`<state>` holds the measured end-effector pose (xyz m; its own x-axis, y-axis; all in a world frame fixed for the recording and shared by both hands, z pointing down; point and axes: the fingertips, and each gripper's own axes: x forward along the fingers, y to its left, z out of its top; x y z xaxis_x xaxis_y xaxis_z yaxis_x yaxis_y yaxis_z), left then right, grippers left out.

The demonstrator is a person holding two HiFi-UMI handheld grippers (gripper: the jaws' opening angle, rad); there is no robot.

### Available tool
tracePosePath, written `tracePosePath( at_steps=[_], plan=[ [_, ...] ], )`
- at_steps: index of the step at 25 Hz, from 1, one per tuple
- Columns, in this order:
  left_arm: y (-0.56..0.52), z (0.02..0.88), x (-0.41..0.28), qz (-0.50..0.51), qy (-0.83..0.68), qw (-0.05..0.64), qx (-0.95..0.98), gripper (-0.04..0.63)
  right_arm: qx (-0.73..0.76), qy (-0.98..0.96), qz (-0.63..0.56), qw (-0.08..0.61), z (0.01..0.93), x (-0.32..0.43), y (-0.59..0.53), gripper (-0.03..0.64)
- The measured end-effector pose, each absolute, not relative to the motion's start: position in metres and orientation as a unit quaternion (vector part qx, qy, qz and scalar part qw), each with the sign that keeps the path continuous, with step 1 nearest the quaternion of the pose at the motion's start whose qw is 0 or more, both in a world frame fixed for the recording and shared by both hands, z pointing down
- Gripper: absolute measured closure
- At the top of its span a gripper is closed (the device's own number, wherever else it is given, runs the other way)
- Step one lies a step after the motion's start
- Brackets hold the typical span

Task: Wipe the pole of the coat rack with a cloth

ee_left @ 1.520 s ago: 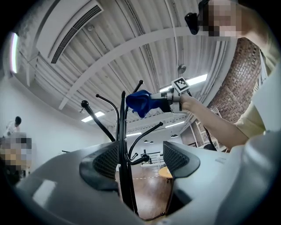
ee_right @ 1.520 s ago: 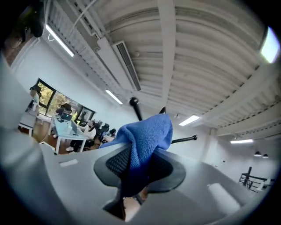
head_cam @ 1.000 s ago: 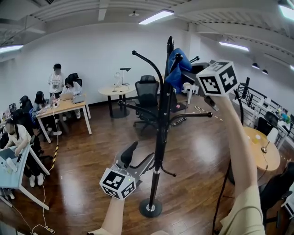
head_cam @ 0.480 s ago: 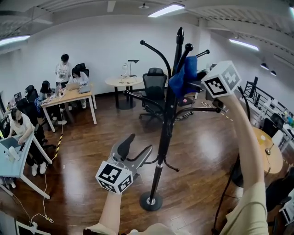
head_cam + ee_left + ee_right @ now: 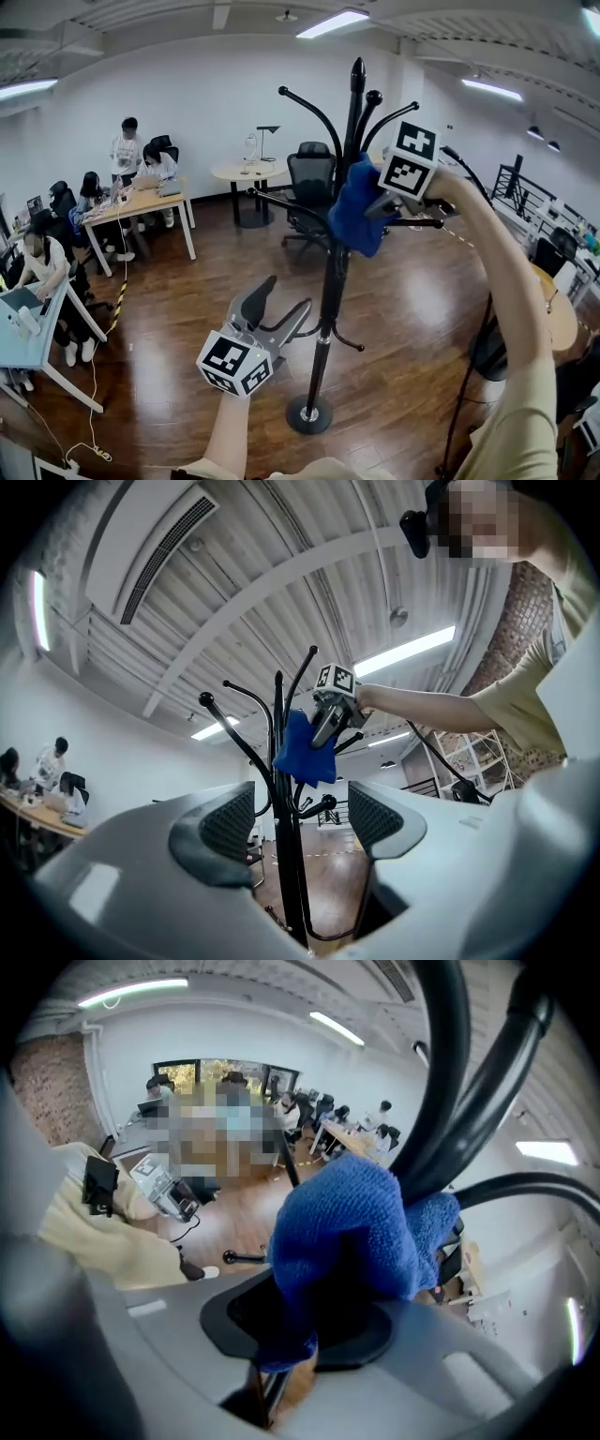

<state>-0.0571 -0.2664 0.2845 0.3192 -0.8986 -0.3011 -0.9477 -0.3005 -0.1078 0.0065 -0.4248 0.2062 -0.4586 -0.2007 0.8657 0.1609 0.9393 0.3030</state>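
My right hand-held gripper (image 5: 373, 204) pinches the blue cloth (image 5: 352, 220) against the coat rack pole (image 5: 328, 281), high up, just under the hooks (image 5: 309, 105). My left hand-held gripper (image 5: 287, 295) is spread and empty beside the lower pole. I judge the long stretch below the cloth is left to wipe.

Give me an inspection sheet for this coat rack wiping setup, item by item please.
Surface: dark wooden floor, glossy.
Job's things: black coat rack pole upright on round base; blue cloth pressed against its upper part.
Clutter: nothing seen.
Grippers: right gripper shut on the cloth; left gripper open, holding nothing, low beside the pole.
Cables: white cable trailing on the floor by a desk.
Surroundings: people, office chair, round table.
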Motion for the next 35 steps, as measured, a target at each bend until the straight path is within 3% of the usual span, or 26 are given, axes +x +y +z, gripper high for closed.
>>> tracePosePath(
  at_steps=[7,13,20,28,35],
  plan=[
    [-0.263,0.294,-0.067,0.097,0.575,0.124,-0.803,0.308,-0.015,-0.781,-0.123,0.612,0.207,0.042,-0.412,0.531],
    [-0.260,0.288,-0.066,0.094,0.569,0.127,-0.807,0.312,-0.010,-0.783,-0.086,0.616,0.187,0.083,-0.397,0.532],
    [-0.270,0.295,-0.046,0.088,0.548,0.113,-0.824,0.311,0.005,-0.859,-0.068,0.507,0.151,0.118,-0.403,0.532],
    [-0.277,0.299,-0.030,0.080,0.544,0.109,-0.828,0.311,0.118,-0.945,-0.070,0.298,0.101,0.116,-0.472,0.535],
    [-0.274,0.306,-0.038,0.076,0.568,0.109,-0.812,0.311,0.061,-0.958,-0.054,0.276,0.137,0.024,-0.491,0.535]
  ],
)
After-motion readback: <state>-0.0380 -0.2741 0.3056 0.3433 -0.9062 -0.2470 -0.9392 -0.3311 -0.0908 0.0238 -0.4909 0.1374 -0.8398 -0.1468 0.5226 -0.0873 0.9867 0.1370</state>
